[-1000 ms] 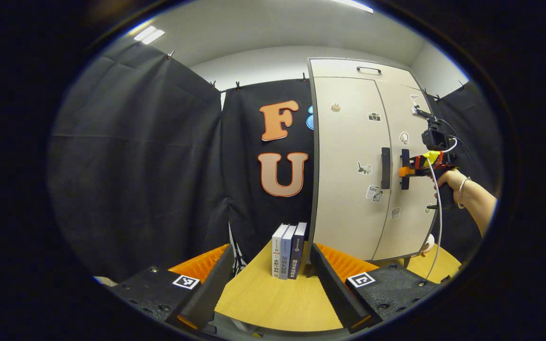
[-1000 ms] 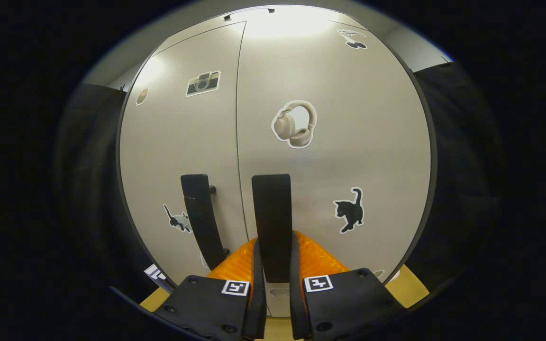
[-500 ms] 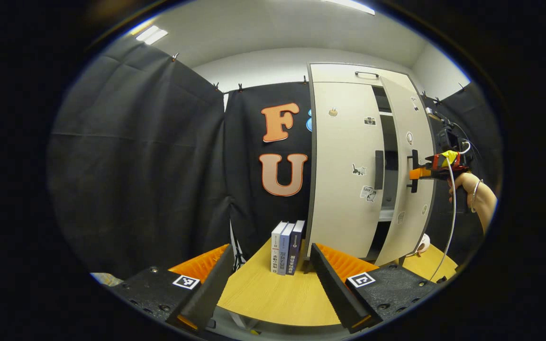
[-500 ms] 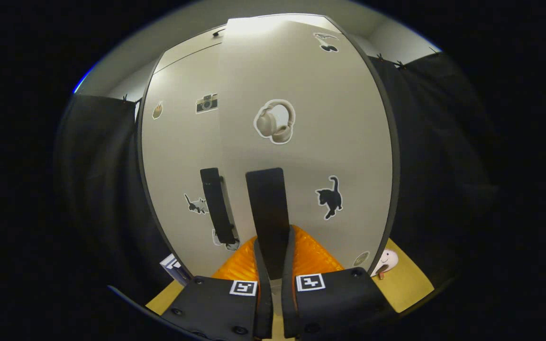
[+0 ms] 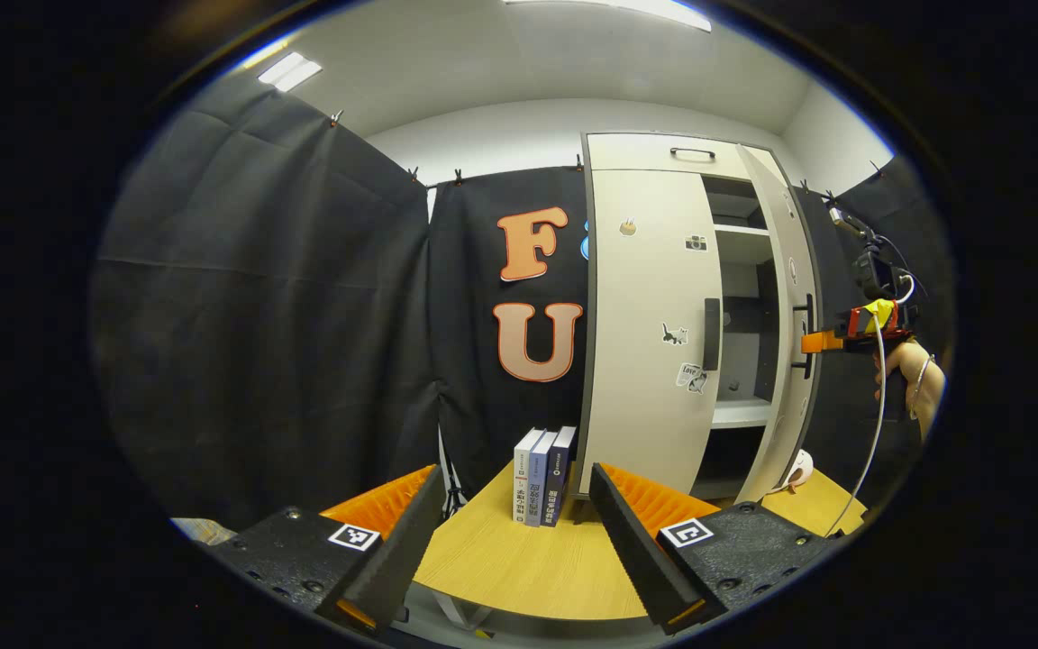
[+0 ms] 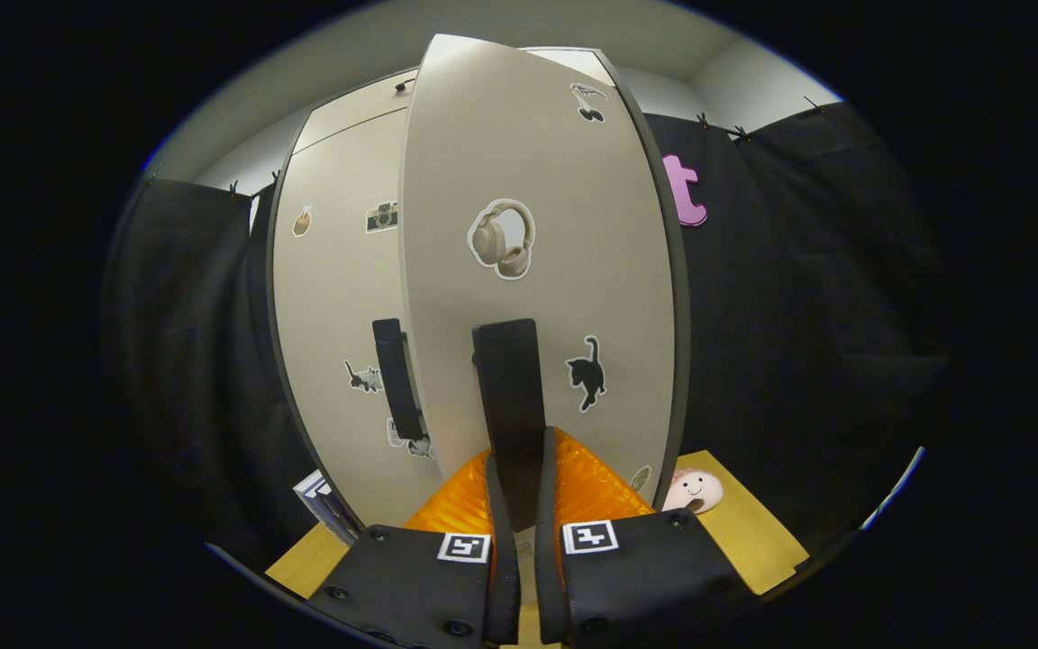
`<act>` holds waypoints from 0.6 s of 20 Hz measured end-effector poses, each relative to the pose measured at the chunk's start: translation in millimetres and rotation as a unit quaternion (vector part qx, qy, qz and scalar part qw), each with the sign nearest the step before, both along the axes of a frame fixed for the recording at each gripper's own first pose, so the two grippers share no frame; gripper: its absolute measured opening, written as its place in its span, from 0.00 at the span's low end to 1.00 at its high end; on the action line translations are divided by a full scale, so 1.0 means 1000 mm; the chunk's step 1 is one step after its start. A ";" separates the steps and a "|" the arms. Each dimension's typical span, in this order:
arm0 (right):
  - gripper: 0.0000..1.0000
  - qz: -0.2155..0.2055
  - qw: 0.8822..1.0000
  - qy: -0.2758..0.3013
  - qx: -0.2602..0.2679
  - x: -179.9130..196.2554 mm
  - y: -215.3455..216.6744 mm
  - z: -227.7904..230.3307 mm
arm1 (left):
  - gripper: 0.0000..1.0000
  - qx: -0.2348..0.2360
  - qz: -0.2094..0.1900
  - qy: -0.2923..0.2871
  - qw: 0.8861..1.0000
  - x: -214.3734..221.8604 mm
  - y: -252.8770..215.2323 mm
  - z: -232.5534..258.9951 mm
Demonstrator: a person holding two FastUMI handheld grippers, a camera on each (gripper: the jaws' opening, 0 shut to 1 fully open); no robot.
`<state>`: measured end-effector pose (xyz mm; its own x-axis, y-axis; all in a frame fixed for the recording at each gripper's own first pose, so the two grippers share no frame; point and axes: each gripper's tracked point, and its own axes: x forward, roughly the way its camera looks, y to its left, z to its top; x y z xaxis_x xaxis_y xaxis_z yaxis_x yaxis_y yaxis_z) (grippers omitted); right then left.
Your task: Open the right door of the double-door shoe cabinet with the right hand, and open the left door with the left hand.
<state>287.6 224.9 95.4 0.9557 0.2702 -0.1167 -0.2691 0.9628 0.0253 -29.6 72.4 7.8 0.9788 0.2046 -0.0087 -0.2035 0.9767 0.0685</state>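
Flat slab handle (image 6: 508, 397) — ribbed right gripper (image 6: 519, 505)

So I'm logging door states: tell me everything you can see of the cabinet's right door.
The right door is a tall, smooth beige panel with a dark edge, swung partly open so shelves show in the left gripper view. It carries headphone and black cat stickers. Its black vertical handle is clamped between the right gripper's jaws. The left door stays closed.
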 end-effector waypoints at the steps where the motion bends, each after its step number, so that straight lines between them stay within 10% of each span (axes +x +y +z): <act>1: 0.16 -0.003 1.000 -0.007 -0.006 -0.002 -0.004 0.002 | 0.98 -0.001 0.001 0.001 1.000 0.000 -0.001 -0.001; 12: 0.14 -0.021 1.000 -0.011 -0.010 -0.018 -0.044 0.005 | 0.98 0.007 -0.024 -0.008 1.000 0.007 -0.037 0.015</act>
